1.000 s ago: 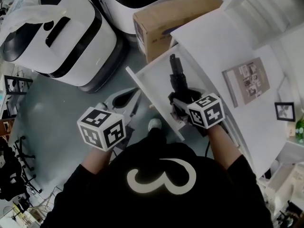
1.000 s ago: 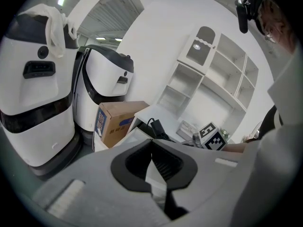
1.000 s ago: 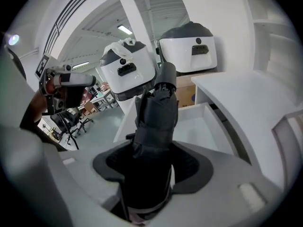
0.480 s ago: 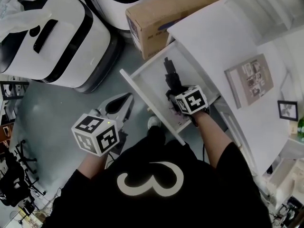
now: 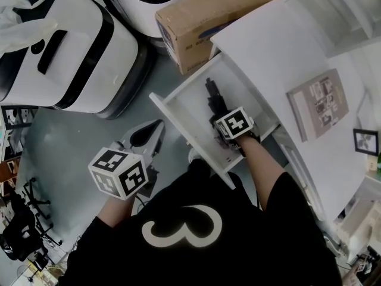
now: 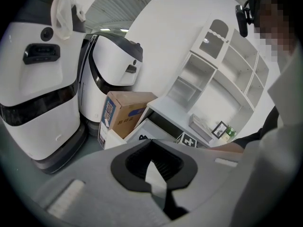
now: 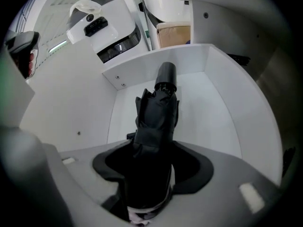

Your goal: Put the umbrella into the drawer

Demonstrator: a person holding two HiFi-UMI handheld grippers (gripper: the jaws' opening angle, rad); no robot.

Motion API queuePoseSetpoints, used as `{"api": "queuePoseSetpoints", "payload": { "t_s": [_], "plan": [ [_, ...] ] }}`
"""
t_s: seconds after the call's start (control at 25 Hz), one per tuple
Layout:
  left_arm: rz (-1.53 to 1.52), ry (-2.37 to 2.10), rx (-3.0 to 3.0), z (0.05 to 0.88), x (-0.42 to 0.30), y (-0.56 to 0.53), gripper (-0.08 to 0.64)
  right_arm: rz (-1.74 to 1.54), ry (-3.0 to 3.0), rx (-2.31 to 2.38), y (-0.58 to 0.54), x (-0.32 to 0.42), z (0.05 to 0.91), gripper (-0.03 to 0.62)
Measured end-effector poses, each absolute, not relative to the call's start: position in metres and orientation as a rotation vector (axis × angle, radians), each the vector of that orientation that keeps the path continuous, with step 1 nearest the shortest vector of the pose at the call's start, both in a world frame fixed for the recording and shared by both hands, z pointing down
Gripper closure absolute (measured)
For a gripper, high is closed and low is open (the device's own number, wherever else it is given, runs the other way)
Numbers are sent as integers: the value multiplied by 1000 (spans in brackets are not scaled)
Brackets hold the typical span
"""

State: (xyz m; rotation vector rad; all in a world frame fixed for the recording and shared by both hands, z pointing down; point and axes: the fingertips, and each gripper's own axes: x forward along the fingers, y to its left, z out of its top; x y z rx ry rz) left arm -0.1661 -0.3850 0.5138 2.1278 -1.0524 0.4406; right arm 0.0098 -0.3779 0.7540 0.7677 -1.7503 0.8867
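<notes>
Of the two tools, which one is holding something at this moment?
The right tool, shut on the black folded umbrella inside the open white drawer. The left tool is empty and outside the drawer.

The left gripper (image 6: 152, 145) has its jaws closed together, gripping nothing. Beyond it, a cardboard box (image 6: 124, 112) stands between a big white machine (image 6: 38, 89) on the left and a white desk (image 6: 177, 113) on the right. White shelves (image 6: 222, 70) rise far right.
</notes>
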Motion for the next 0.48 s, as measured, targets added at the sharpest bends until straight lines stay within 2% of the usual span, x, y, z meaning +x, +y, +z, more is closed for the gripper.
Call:
{"api": "queuePoseSetpoints", "payload": {
  "t_s": [0.32, 0.48],
  "plan": [
    [450, -1058, 2124, 510, -172, -388, 551, 947, -1737, 767, -378, 12, 768, 320],
    [451, -1063, 2140, 504, -173, -389, 551, 1009, -1790, 816, -382, 13, 756, 276]
  ]
}}
